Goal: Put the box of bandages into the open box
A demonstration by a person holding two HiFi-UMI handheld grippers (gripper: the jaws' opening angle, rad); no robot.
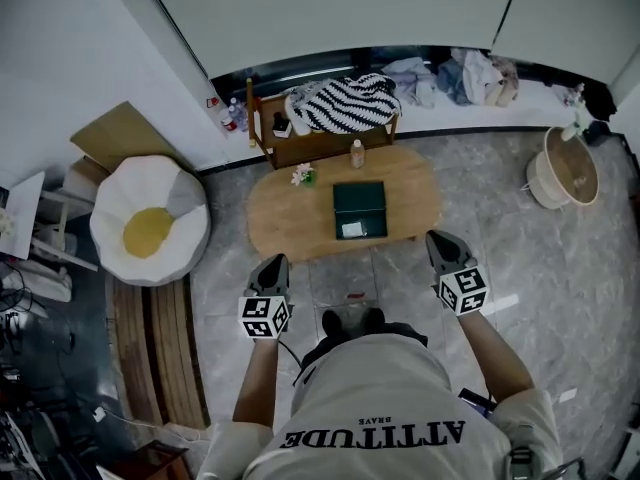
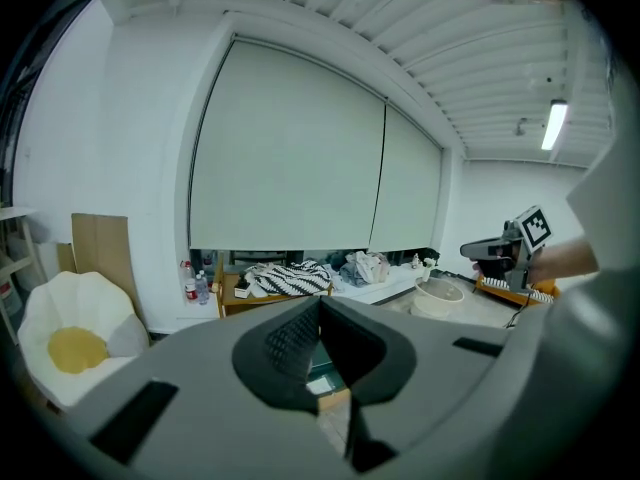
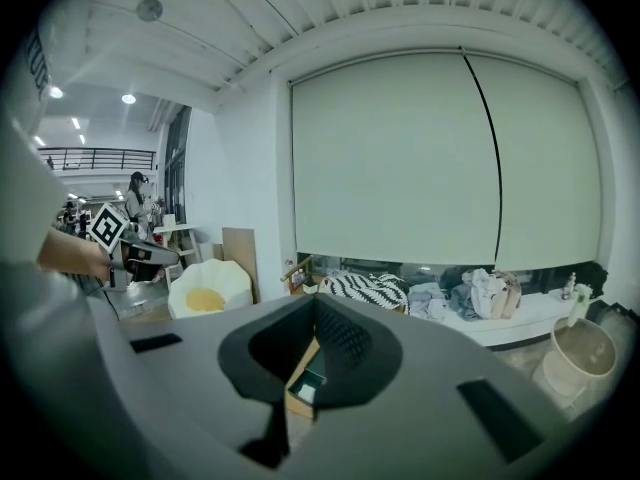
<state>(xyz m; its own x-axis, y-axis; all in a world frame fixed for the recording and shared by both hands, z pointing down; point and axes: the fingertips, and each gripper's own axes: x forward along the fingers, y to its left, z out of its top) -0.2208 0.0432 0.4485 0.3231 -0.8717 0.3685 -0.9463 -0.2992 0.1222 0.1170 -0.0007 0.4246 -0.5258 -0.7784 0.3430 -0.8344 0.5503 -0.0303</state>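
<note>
We are holding the left gripper (image 1: 272,264) and right gripper (image 1: 438,239) closed and empty; the open box (image 1: 360,208) is sitting at twelve o'clock, well apart.

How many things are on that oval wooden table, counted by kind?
Dark green open box: 1
Small white item lying inside that box: 1
Small brown bottle: 1
Little potted flower: 1
Total: 4
</note>
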